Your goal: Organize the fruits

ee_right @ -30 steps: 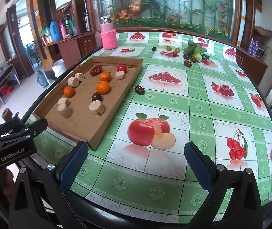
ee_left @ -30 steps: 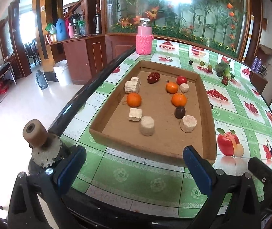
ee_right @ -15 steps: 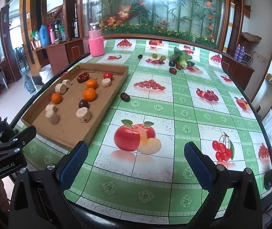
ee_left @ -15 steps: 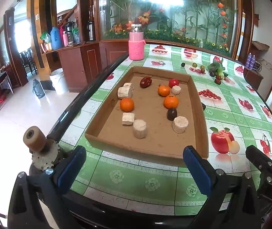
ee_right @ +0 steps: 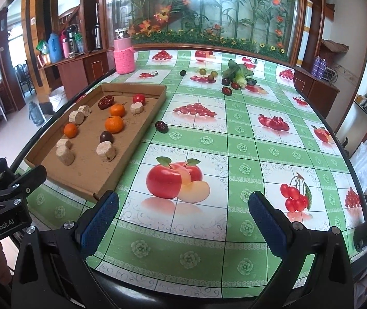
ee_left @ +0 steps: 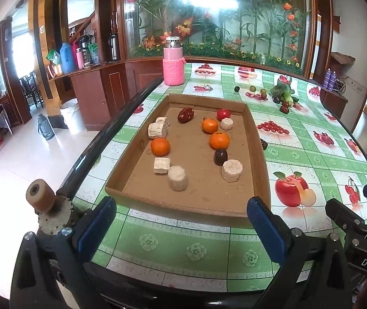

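Blue-padded and spread wide, our left gripper and right gripper hover empty over the bench's near edge. Ahead of the left one lies the cardboard tray, its long axis running away from us, holding oranges. A loose dark fruit rests just beside the tray, ahead-left of our right gripper. More fruits lie far beyond.

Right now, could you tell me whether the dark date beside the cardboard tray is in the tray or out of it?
Out. The date lies on the tablecloth, just outside the tray's right wall.
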